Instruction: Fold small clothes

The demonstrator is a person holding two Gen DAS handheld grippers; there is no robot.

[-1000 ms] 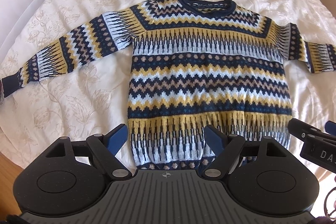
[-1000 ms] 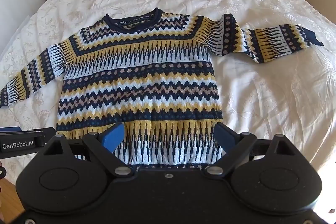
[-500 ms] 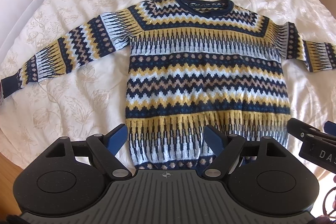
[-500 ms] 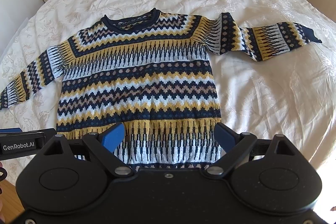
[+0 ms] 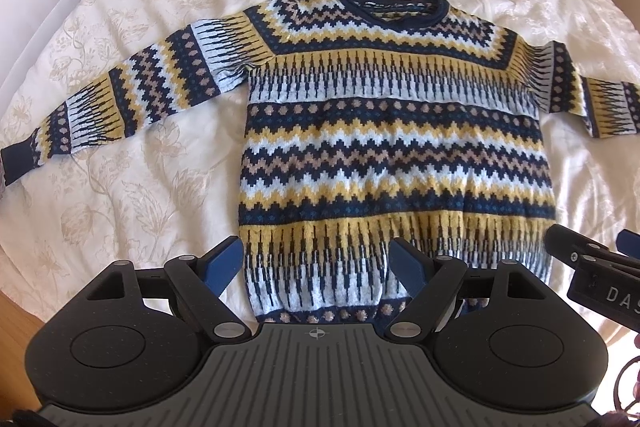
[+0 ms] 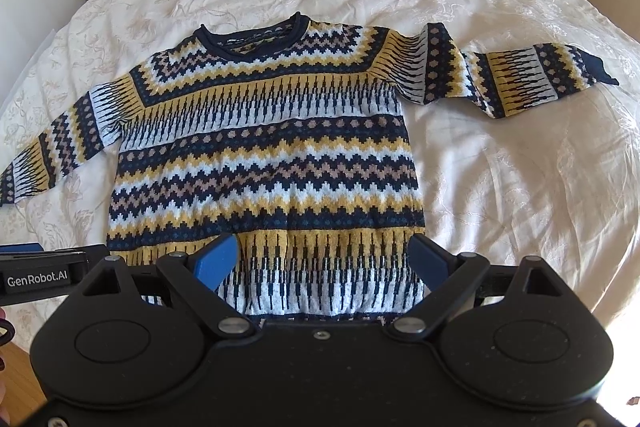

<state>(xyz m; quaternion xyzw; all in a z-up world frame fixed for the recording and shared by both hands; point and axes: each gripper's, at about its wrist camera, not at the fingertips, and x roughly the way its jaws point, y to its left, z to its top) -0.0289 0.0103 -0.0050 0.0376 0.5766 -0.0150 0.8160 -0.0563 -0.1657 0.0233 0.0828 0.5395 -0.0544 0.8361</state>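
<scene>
A: Both sets of jaws stand wide and hold nothing. The left gripper (image 5: 316,263) and right gripper (image 6: 324,259) hover over the hem (image 5: 320,315).

B: And the knitted sweater (image 6: 264,155)?

A: Flat, face up on the white bedspread (image 6: 500,179), sleeves spread. It looks thick, soft and floppy, so it'll likely sag.

B: Then I'd pinch a cuff (image 6: 600,69) or shoulder seam and fold the sleeve inward.

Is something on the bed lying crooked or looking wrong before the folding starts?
Only a small thing. The patterned sweater lies flat on the bedspread, but its right sleeve is bunched and kinked near the shoulder, while its left sleeve lies straight. Both grippers are open, holding nothing.
</scene>
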